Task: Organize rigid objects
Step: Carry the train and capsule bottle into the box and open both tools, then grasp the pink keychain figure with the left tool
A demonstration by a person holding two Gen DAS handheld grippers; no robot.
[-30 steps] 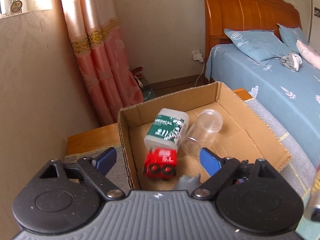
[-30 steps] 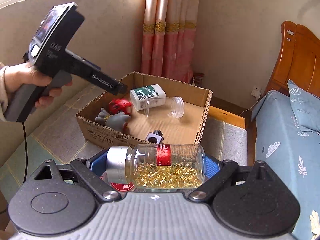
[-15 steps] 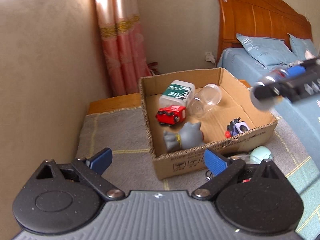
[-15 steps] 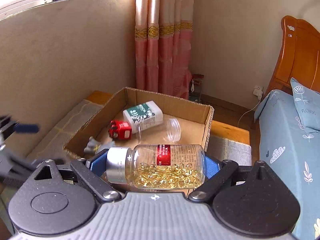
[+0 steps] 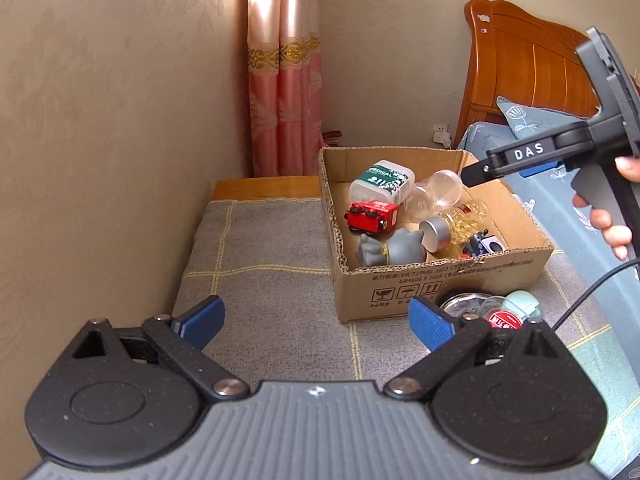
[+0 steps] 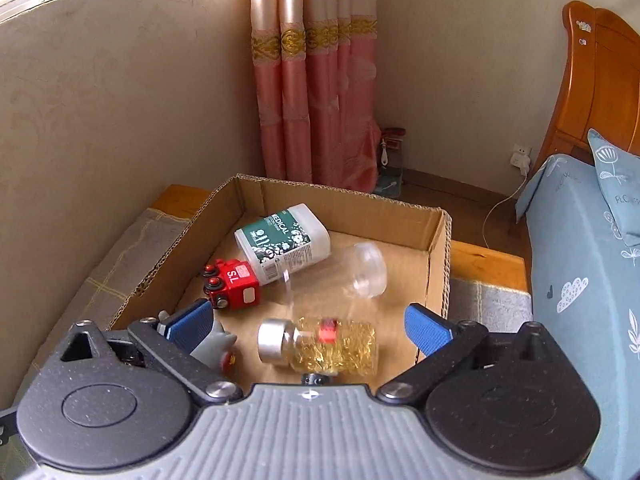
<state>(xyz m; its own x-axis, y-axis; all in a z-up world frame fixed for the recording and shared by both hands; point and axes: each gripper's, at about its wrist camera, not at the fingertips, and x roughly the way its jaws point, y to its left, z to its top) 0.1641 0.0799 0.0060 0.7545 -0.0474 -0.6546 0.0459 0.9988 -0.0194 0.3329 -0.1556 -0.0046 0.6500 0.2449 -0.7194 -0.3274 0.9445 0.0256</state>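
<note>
Two lids (image 5: 480, 312) outside box (image 5: 440, 280); left view only

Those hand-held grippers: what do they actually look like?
Each has a ribbed grey body, two round black discs with black link arms and silver pivot screws, and two blue fingers. Seen from the side, the right gripper is a dark grey pistol-grip tool with a flat panel on top, white "DAS" lettering on its black arm, and a black cable trailing below. A hand grips its handle; no sleeve shows.
</note>
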